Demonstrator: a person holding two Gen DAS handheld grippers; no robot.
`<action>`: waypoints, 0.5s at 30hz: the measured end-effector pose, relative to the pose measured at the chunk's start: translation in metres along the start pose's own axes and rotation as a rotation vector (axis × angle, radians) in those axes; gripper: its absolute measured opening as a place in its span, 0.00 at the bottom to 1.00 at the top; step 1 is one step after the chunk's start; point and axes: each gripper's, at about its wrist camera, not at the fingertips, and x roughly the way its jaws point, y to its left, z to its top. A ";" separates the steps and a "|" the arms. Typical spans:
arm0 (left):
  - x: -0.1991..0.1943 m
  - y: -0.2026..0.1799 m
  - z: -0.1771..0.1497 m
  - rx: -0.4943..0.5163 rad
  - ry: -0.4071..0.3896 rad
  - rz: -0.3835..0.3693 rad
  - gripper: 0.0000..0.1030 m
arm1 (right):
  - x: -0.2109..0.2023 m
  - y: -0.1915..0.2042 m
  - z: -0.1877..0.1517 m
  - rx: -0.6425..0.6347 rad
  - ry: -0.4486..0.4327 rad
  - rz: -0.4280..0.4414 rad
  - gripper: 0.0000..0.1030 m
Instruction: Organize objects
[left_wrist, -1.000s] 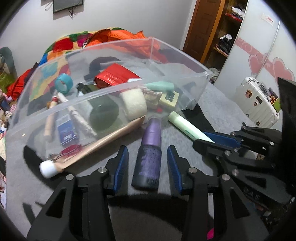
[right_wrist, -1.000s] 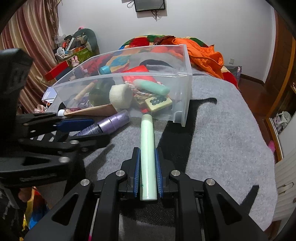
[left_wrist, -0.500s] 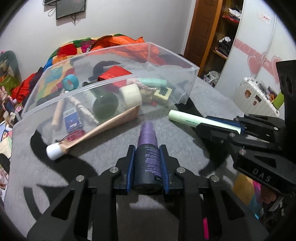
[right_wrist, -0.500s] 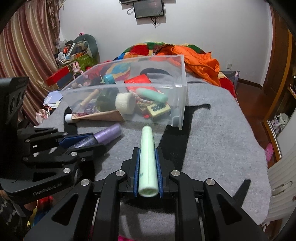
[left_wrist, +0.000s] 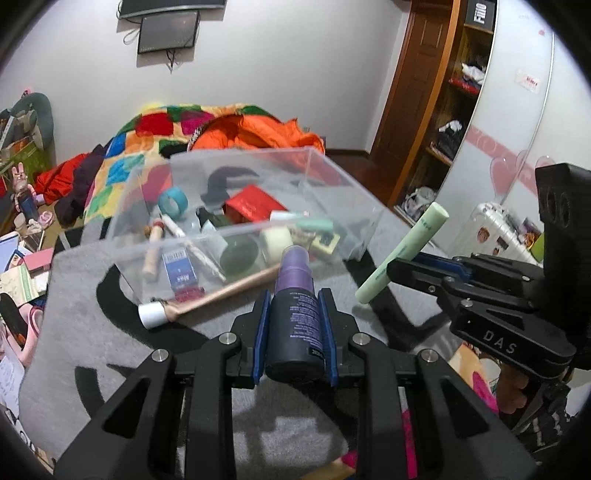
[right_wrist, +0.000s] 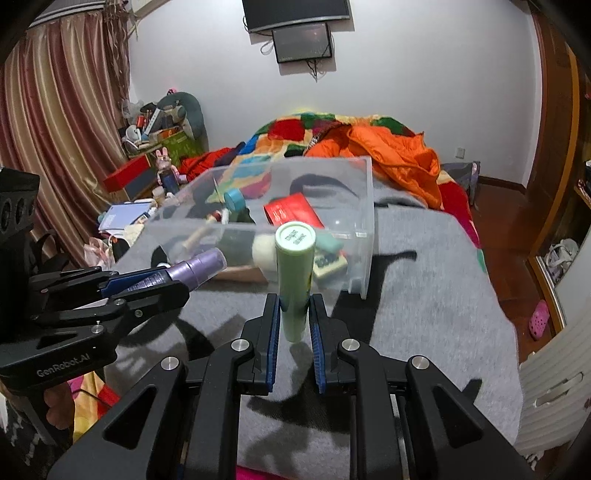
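Note:
My left gripper (left_wrist: 294, 297) is shut on a dark bottle with a purple cap (left_wrist: 293, 317), held off the grey blanket with its cap toward the bin. My right gripper (right_wrist: 293, 301) is shut on a pale green tube (right_wrist: 294, 277), tilted up with its round cap facing the camera. Each gripper shows in the other's view: the left gripper (right_wrist: 177, 284) carries the purple bottle (right_wrist: 195, 267), the right gripper (left_wrist: 391, 266) carries the green tube (left_wrist: 402, 253). A clear plastic bin (left_wrist: 332, 236) (right_wrist: 365, 236) ahead holds several small items.
A tan tube with a white cap (left_wrist: 207, 299) lies on the grey blanket (left_wrist: 81, 317) against the bin's front wall. Beyond the bin lie an orange jacket (right_wrist: 391, 155) and a patchwork quilt. Clutter lines the floor at left; a white suitcase (left_wrist: 495, 232) stands at right.
My left gripper shut on the purple bottle and lifted it off the blanket. My right gripper rose with the green tube, which now tilts upward. Both sit farther back from the bin.

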 end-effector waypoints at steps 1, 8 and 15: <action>-0.003 0.001 0.003 -0.002 -0.009 -0.002 0.24 | -0.001 0.000 0.002 -0.002 -0.006 0.001 0.14; -0.017 0.010 0.021 -0.008 -0.070 0.008 0.24 | -0.006 0.009 0.023 -0.033 -0.062 0.004 0.14; -0.016 0.022 0.043 -0.019 -0.101 0.020 0.24 | -0.010 0.013 0.051 -0.054 -0.132 -0.007 0.14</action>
